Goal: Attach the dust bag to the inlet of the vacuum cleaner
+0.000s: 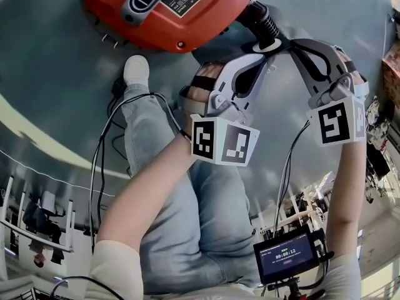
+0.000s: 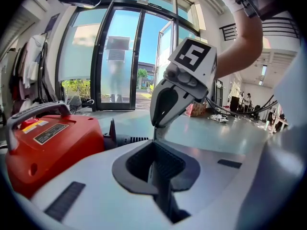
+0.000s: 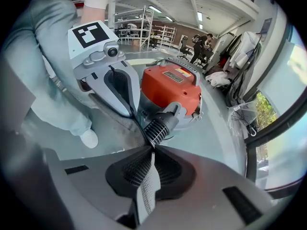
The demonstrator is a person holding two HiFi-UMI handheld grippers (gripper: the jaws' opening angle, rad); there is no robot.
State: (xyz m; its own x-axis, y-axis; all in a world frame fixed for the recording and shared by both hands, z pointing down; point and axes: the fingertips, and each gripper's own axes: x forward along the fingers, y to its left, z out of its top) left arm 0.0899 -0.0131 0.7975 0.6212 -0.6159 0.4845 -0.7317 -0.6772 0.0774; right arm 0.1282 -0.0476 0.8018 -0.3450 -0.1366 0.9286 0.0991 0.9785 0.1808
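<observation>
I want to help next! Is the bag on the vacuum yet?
Done: the dust bag's grey edge is up at the black ribbed inlet. In hand: left gripper and right gripper jaws are shut on it. To do: slipping it onto the inlet.

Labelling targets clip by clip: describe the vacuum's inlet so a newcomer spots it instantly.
Start at the orange vacuum cleaner on the floor, at the head view's top. A short black tube, the inlet, juts from its body. Its ribbed surface sets it apart from the smooth orange shell.
</observation>
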